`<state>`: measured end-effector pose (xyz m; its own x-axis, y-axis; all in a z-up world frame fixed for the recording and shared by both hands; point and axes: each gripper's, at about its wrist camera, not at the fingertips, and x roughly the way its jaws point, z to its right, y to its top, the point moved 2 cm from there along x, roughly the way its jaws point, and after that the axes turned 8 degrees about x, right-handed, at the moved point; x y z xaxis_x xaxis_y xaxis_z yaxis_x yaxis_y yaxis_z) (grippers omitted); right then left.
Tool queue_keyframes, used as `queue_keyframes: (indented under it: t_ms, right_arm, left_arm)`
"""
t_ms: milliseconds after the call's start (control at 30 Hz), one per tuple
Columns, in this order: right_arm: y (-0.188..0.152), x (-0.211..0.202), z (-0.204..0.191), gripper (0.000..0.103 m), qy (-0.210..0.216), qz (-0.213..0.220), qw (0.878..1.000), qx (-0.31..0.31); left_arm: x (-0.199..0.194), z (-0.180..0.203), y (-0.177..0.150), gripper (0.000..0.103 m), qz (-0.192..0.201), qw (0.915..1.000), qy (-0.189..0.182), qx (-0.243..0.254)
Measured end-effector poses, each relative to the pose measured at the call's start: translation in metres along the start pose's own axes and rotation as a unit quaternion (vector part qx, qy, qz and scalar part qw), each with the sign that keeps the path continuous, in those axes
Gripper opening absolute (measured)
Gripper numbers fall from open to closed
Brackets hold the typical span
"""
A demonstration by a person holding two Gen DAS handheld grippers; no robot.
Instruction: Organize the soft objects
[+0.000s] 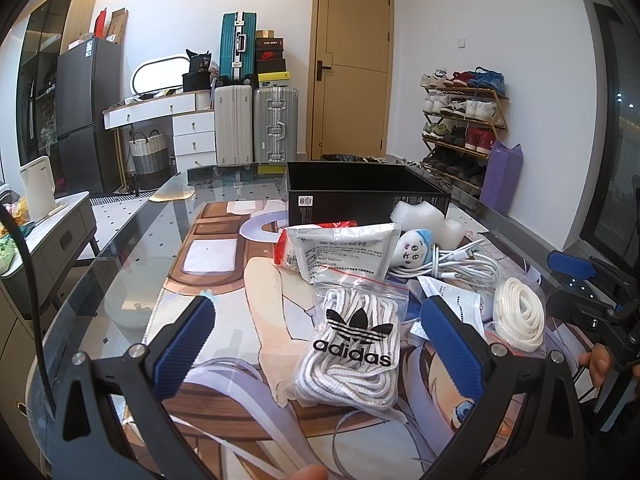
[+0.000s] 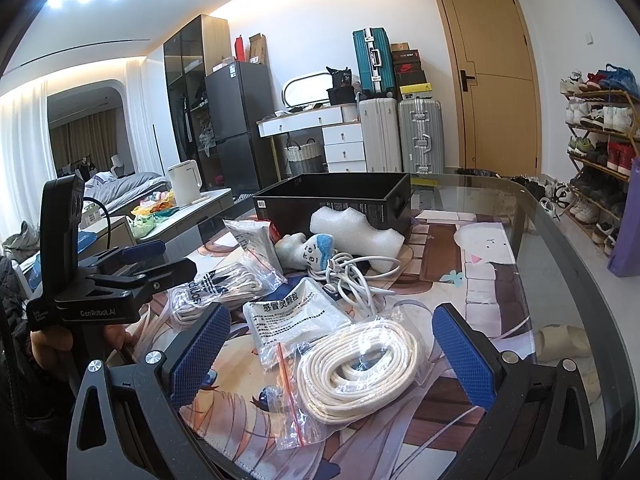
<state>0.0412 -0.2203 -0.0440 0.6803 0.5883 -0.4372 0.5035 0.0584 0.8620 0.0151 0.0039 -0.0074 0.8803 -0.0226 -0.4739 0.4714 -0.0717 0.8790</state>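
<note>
Lying heaped on the printed mat of the glass bench (image 1: 120, 264), apparently awaiting sorting into the open black box (image 1: 360, 196) standing at twelve o'clock behind the pile, presumably set there as the receptacle. Resting nearest the left gripper (image 1: 320, 344): a zip bag of white laces marked adidas (image 1: 352, 344), lying flat between the spread blue fingers (image 1: 188, 344) without touching either pad, so probably being lined up for a first pick. Sitting at three o'clock of that bag in the left wrist view, and framed centrally in the right wrist view: a bagged coil of white rope (image 2: 360, 368), lying between the fingers (image 2: 464, 356) of the right gripper (image 2: 332, 356), again apart from both pads. Both pairs of fingers standing wide apart, released, grasping nothing, hovering low over the mat. Clustering toward twelve o'clock of the two bags: a white printed pouch (image 1: 344, 252), a small plush face with blue hair (image 1: 414, 248), a tangle of white cable (image 1: 464, 266), a piece of white foam (image 1: 428, 220) leaning against the box wall, and a flat medicine sachet (image 2: 296, 316). Judging by the untouched pile and the box showing no contents from these angles, sorting barely beginning. Showing at the lower edges: a fingertip of the person's hand (image 1: 596, 364) gripping the right handle.
</note>
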Motion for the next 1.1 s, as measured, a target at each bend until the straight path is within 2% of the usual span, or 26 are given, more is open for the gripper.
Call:
queue_keyframes:
  t_ms: [533,833,1100]
  right_arm:
    - [-0.004,0.004,0.004,0.102,-0.001,-0.002,1.000,-0.003]
    - [-0.005,0.004,0.004,0.102,-0.002,-0.023,1.000,-0.017]
    - [-0.007,0.015,0.007,0.102,-0.023,-0.072,0.997,-0.029]
  left_arm:
    - [0.002,0.000,0.002,0.103,-0.006,0.9999,-0.005,0.007]
    - [-0.004,0.002,0.008,0.103,0.008,0.9998,-0.001,0.020]
    - [-0.001,0.003,0.007,0.103,0.006,0.9998,-0.009,0.015]
